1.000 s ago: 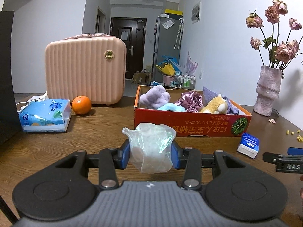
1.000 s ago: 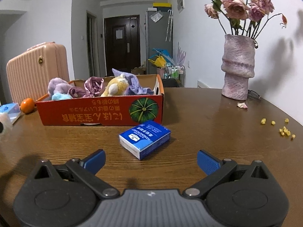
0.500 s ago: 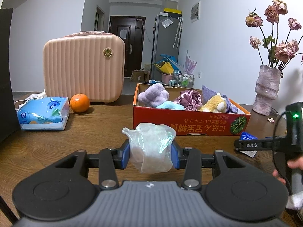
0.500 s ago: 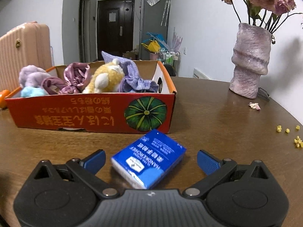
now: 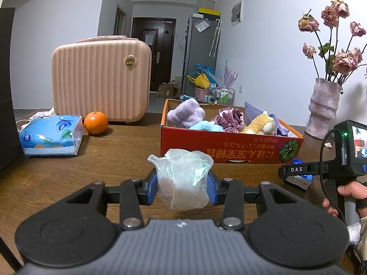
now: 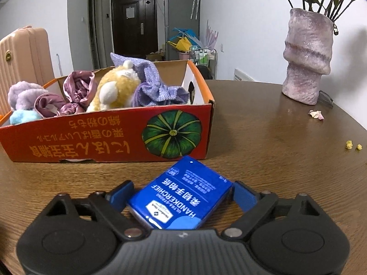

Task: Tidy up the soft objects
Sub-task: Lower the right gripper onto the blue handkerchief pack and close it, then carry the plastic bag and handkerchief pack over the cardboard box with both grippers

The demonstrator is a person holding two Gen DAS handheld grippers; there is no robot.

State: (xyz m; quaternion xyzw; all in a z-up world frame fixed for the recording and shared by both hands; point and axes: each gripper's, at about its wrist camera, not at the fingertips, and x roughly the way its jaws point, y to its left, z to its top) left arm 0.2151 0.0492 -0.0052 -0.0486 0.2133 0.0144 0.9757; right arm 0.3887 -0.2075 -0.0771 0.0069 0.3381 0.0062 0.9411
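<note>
My left gripper (image 5: pixel 182 184) is shut on a crumpled clear plastic bag (image 5: pixel 183 178), held above the wooden table in front of the red cardboard box (image 5: pixel 229 150). The box holds a purple plush (image 5: pixel 185 115), a satin scrunchie, a yellow plush toy (image 6: pixel 114 88) and a lilac cloth. My right gripper (image 6: pixel 183 197) has its blue pads on either side of a blue handkerchief pack (image 6: pixel 181 194) lying on the table just in front of the box (image 6: pixel 103 142); the pads sit close to or against the pack. The right gripper also shows in the left wrist view (image 5: pixel 296 170).
A pink hard case (image 5: pixel 101 82), an orange (image 5: pixel 95 122) and a blue tissue pack (image 5: pixel 51 138) stand at the left. A vase of dried roses (image 6: pixel 306 57) stands at the right rear. Small yellow crumbs (image 6: pixel 353 146) and a petal lie on the table at the right.
My right gripper moved forward over the blue handkerchief pack and its jaws narrowed around it. The left gripper kept hold of the plastic bag and barely moved.
</note>
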